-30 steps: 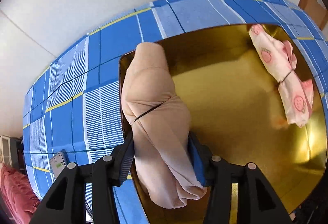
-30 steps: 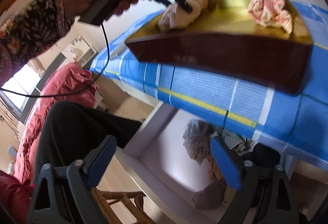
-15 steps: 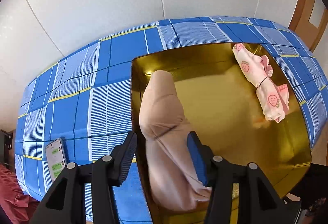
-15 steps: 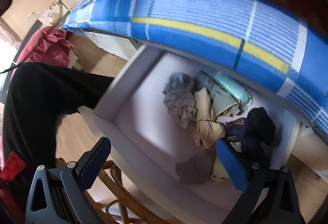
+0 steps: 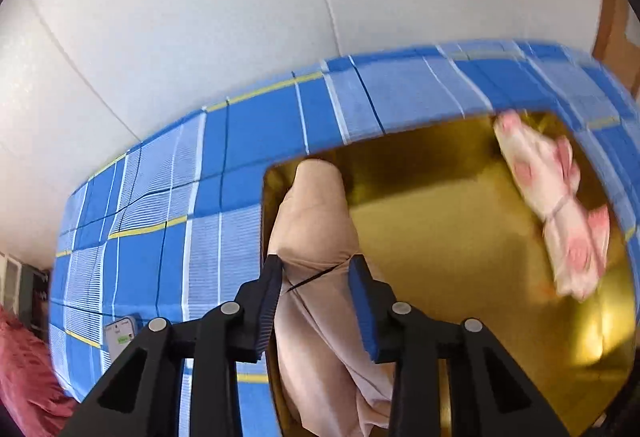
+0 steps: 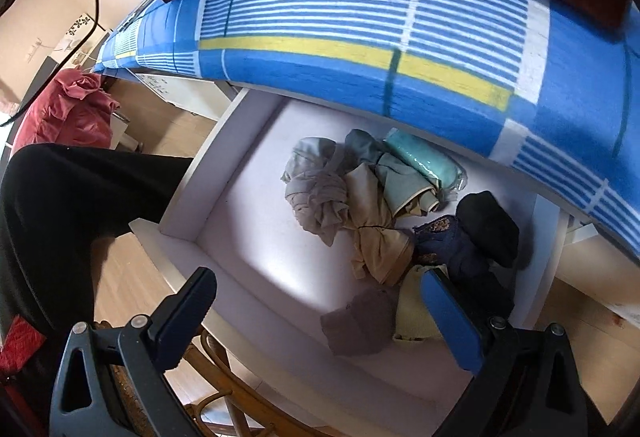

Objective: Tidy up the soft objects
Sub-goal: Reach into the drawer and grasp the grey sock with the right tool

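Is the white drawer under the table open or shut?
Open. The right wrist view looks straight down into the drawer pulled out below the blue checked tablecloth, with a pile of bundled clothes lying inside on its white bottom.

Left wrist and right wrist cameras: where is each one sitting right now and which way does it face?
Left wrist: above the blue checked tablecloth, looking down at the gold tray; left gripper closing around the beige cloth roll.
Right wrist: beside the table edge, looking down into the open white drawer of bundled cloths; right gripper open, a black-clad leg shows.
Shared: the tablecloth.
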{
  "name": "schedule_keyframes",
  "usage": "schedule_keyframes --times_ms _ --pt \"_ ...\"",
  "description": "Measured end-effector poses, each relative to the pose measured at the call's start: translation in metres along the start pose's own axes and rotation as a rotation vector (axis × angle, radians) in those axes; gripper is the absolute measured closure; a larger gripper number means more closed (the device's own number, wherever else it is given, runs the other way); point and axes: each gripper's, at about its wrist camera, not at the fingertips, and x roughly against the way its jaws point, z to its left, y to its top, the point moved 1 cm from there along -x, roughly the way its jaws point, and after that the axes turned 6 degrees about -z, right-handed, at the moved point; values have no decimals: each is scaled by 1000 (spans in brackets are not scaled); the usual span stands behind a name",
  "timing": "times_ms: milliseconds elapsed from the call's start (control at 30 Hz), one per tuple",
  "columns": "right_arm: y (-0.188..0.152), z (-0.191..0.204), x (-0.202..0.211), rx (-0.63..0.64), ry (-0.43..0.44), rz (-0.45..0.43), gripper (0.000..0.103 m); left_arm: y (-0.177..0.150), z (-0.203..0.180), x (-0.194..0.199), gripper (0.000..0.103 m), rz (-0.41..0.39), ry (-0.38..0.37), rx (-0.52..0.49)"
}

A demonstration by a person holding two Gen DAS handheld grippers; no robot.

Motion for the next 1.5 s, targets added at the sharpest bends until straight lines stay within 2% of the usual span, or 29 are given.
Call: schedule_keyframes --times_ms 67,167,333,400,467,533,633,667,700,733,833,1033,1167,1300,1400,1500 --pt "-1 -2 -1 -1 -20 6 0 1 5 8 69 -23 -16 53" --pt "-1 -10 -6 -28 -49 30 0 -6 5 27 69 -61 -41 72" --pt "-3 -24 -14 -81 -78 71 0 -37 3 68 67 -126 -157 117" --pt "-6 -25 -18 -68 -115 88 0 -61 1 88 66 -146 -248 153" --pt "-10 -28 -24 -63 -148 120 0 -89 -7 105 64 -166 -310 136" --pt "-13 -32 -28 -73 -153 141 0 -113 -19 114 63 -165 -344 116" --pt "-17 -38 -35 -88 -161 176 0 -157 -40 120 60 -143 -432 110" --pt "-19 -39 -37 -91 -163 186 0 -175 -47 131 57 -212 -433 109" --pt "-22 -42 -39 -101 -161 199 0 -187 -54 130 48 -194 -441 102" --pt "-24 -44 -41 -119 -154 212 0 -197 -62 124 46 -150 -452 104" --pt "-32 -51 -48 -173 -139 248 7 -232 -83 108 46 -69 -498 132" --pt "-48 -66 -62 -276 -111 312 12 -281 -110 51 46 94 -435 154" --pt "-54 -68 -70 -320 -72 333 16 -299 -103 3 46 239 -406 291" --pt "-59 -64 -83 -346 -20 349 17 -315 -88 -28 46 299 -381 414" --pt "-63 -57 -99 -351 -40 381 18 -325 -86 -45 46 338 -363 468" --pt "-68 -55 -114 -308 -143 431 18 -332 -84 -62 46 367 -357 519"
